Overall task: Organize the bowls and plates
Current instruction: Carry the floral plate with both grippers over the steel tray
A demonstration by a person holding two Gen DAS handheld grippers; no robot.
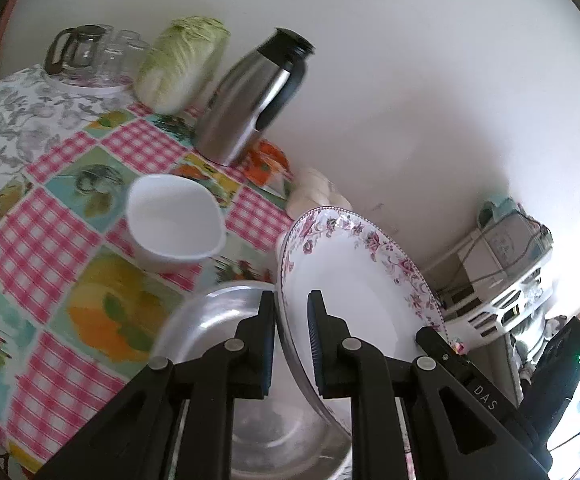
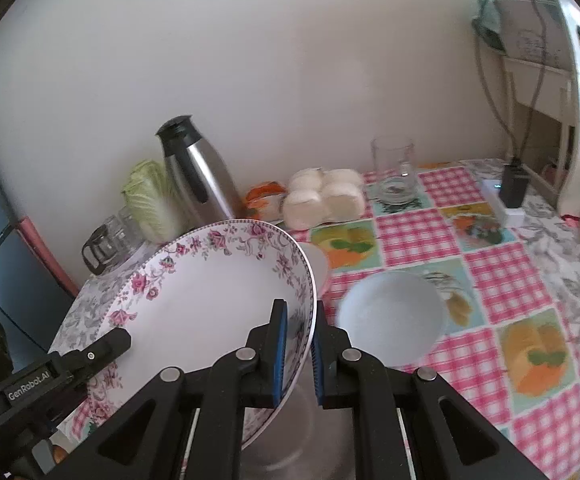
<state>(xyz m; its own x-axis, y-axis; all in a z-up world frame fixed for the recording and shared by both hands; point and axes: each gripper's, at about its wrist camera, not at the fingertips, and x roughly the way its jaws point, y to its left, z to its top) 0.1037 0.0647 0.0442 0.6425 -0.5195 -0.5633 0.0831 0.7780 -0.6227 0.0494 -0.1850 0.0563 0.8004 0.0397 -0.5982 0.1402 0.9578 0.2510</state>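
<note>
Against a white wall (image 2: pixel 249 60), a patchwork-clothed table (image 2: pixel 490 288).

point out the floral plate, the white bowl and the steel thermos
floral plate (image 2: pixel 217 292), right wrist view, on its bare white centre
white bowl (image 1: pixel 173 216), left wrist view, on its inner wall
steel thermos (image 1: pixel 249 108), left wrist view, on its shiny body

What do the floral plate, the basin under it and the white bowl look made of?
Floral plate: probably glazed ceramic, with a glossy white face and a printed pink flower rim. Basin: metal, likely stainless steel or aluminium, with a dull grey sheen. White bowl: smooth plain white, ceramic or melamine; I cannot tell which.
</note>
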